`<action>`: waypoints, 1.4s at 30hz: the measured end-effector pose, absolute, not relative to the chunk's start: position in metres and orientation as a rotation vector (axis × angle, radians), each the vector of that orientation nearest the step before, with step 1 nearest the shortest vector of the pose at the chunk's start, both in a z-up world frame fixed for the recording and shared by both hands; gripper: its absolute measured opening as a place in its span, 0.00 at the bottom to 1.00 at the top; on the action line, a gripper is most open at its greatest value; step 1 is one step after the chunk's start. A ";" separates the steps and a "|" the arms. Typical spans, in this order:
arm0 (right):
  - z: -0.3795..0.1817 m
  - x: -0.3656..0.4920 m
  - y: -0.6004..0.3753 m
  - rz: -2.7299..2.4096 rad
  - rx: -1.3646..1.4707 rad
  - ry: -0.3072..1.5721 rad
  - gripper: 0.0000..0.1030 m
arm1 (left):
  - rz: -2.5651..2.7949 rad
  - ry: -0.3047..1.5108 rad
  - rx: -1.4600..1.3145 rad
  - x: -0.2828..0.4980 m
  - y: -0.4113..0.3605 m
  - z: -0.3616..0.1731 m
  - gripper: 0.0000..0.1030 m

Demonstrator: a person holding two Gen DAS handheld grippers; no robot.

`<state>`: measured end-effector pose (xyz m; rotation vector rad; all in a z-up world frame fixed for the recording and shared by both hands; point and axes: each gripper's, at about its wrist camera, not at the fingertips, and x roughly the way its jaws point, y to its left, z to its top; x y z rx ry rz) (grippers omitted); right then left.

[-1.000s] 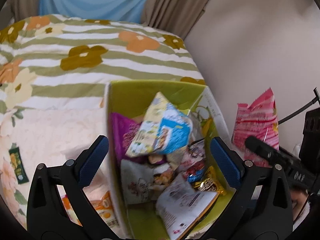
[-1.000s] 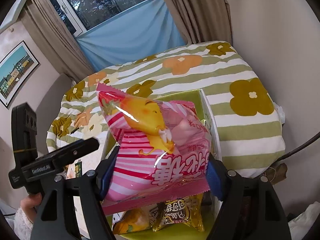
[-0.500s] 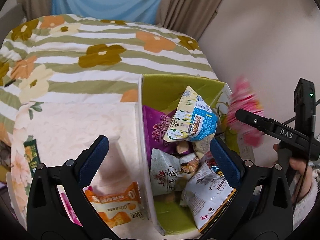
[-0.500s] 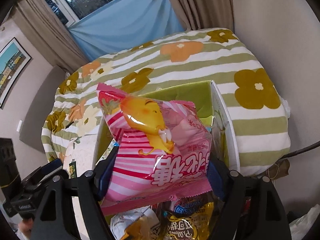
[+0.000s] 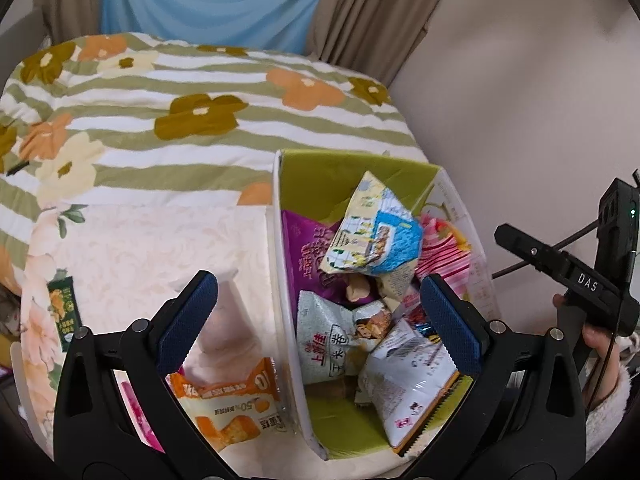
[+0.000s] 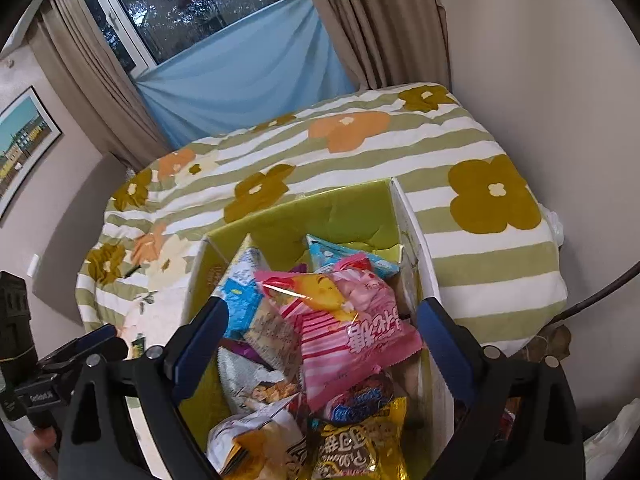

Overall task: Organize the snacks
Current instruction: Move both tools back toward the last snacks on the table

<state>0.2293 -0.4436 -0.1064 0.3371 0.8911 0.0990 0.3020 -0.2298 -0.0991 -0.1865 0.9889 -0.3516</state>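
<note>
Bedspread (image 6: 460, 152), pink snack bag (image 6: 352, 320) below opening right tool (image 6: 320, 344)

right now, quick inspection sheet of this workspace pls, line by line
surface: bed with a striped floral quilt and a pale blanket.
job's things: green-lined box piled with snack bags; pink striped bag lies on top of the pile, touching neither pad.
clutter: orange cake packet and small green packet on the blanket, outside the box.
grippers: left gripper open, nothing between its pads; right gripper opening, pink bag released.
cables: black cable runs along the wall beside the bed.
surroundings: window, blue cloth, beige curtains, framed picture.
</note>
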 end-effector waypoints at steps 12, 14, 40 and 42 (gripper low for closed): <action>-0.070 0.195 -0.416 0.234 0.247 0.786 0.92 | -0.221 0.908 -0.186 0.247 -0.176 -0.057 0.98; -0.067 0.188 -0.408 0.246 0.249 0.776 0.92 | -0.210 0.899 -0.203 0.239 -0.163 -0.057 0.98; -0.081 0.110 -0.246 -0.084 0.306 0.787 0.92 | -0.479 1.030 -0.027 0.236 -0.006 -0.108 0.98; -0.090 0.102 -0.234 -0.127 0.332 0.802 0.91 | -0.523 1.065 0.009 0.238 -0.008 -0.121 0.98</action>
